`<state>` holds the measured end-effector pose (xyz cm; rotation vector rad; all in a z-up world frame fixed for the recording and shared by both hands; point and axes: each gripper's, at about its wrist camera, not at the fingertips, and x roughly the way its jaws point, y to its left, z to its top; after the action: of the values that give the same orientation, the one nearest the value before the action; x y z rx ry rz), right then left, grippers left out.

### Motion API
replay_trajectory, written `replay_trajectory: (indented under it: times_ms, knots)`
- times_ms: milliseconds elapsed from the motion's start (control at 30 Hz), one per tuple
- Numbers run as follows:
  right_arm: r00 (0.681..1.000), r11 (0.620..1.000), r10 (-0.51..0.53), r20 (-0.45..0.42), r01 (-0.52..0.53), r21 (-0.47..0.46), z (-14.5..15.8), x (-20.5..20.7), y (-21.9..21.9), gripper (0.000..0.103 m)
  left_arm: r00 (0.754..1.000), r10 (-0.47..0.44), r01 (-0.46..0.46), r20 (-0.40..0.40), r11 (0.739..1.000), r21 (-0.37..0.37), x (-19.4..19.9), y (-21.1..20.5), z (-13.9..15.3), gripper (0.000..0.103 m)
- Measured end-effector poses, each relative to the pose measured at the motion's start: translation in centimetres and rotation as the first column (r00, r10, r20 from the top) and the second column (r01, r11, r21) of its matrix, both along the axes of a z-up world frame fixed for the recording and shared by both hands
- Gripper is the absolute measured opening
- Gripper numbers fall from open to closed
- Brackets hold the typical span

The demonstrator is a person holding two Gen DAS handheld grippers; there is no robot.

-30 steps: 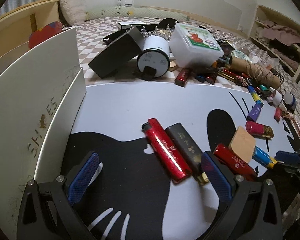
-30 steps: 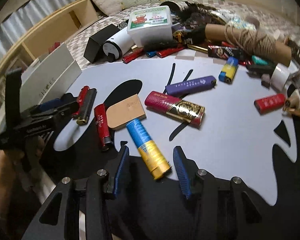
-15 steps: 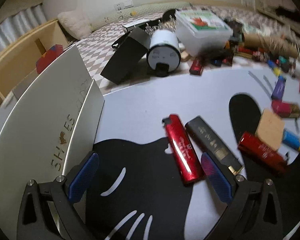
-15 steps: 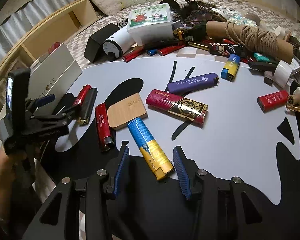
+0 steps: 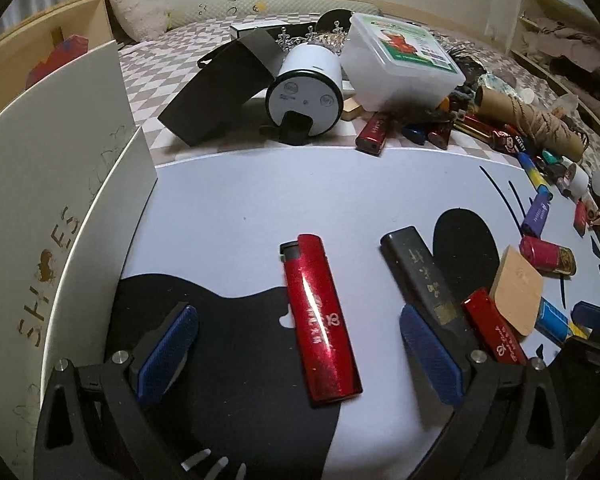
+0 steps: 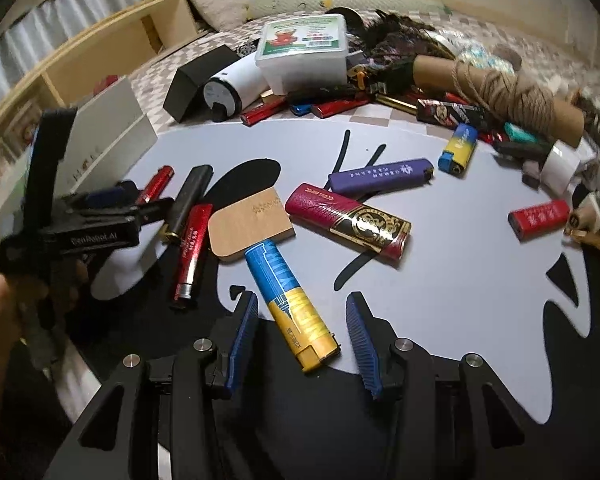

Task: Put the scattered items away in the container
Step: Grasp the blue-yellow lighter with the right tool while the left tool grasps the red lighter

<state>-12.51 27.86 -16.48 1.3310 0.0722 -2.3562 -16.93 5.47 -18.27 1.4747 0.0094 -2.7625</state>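
My left gripper (image 5: 298, 350) is open, its blue pads on either side of a red lighter (image 5: 320, 316) that lies on the grey and black mat (image 5: 260, 200). A black lighter (image 5: 420, 276) lies just right of it, by the right pad. The white shoe box (image 5: 52, 200) stands at the left. My right gripper (image 6: 302, 340) is open around the yellow end of a blue and yellow lighter (image 6: 290, 300). The left gripper also shows in the right wrist view (image 6: 112, 208), over the red lighter (image 6: 156, 186) and the black lighter (image 6: 188, 200).
Several more lighters lie on the mat: a dark red one (image 6: 192, 252), a maroon and gold one (image 6: 348, 220), a purple one (image 6: 380, 176). A wooden tag (image 6: 248, 220) lies among them. A black box (image 5: 220, 92), a white cylinder (image 5: 306, 88), a plastic tub (image 5: 400, 60) and a twine roll (image 6: 500, 96) crowd the far edge.
My left gripper has shifted so the red lighter now lies between its pads, and the black lighter has parted from the red one. My right gripper has moved slightly forward over the blue and yellow lighter.
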Motion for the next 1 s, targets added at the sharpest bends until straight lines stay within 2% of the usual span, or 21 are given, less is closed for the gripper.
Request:
replay_trajectory:
  times_ms: [100,167,200,367,433,600,700,867,900,967,1000]
  knots:
    - [0.998,0.997,0.031,-0.052,-0.027,0.076,-0.3,0.5,-0.9,0.047,1.0,-0.013,0.013,-0.009,1.0,0.007,0.2,0.3,0.1,0.099]
    - [0.995,0.993,0.046,-0.087,-0.036,0.115,-0.5,0.8,-1.4,0.047,1.0,-0.021,0.021,-0.016,1.0,0.012,0.4,0.4,0.2,0.09]
    - [0.995,0.993,0.046,-0.09,-0.035,0.117,-0.5,0.8,-1.4,0.047,1.0,-0.025,0.025,-0.019,1.0,0.014,0.5,0.5,0.3,0.083]
    - [0.994,0.992,0.044,-0.104,-0.031,0.125,-0.7,0.9,-1.5,0.047,0.999,-0.037,0.038,-0.027,0.998,0.048,0.6,0.7,0.4,0.064]
    - [0.993,0.991,0.043,-0.109,-0.029,0.129,-0.7,0.9,-1.5,0.047,0.999,-0.029,0.032,-0.028,0.996,0.08,0.6,0.4,0.5,0.047]
    - [0.992,0.99,0.042,-0.123,-0.024,0.137,-0.8,1.0,-1.6,0.047,1.0,-0.005,0.007,-0.014,0.984,0.176,0.9,-0.5,0.6,0.026]
    - [0.99,0.99,0.041,-0.131,-0.022,0.143,-0.9,1.1,-1.6,0.047,1.0,0.001,0.0,-0.003,0.974,0.226,1.2,-0.9,0.7,0.023]
    - [0.992,0.99,0.028,-0.121,-0.01,0.144,-0.9,1.1,-1.8,0.046,1.0,-0.018,0.016,0.003,0.972,0.235,1.6,-0.4,0.9,0.022]
    - [0.992,0.989,0.025,-0.122,-0.007,0.148,-0.9,1.2,-1.9,0.045,1.0,-0.022,0.021,0.004,0.972,0.234,1.8,-0.3,1.0,0.022]
    - [0.993,0.989,0.02,-0.12,-0.002,0.148,-0.9,1.5,-2.1,0.031,0.999,-0.034,0.032,0.006,0.973,0.231,2.0,-0.1,1.0,0.022]
    - [0.993,0.989,0.017,-0.12,0.001,0.148,-0.9,1.6,-2.2,0.029,0.999,-0.039,0.036,0.007,0.973,0.228,2.0,0.0,1.0,0.022]
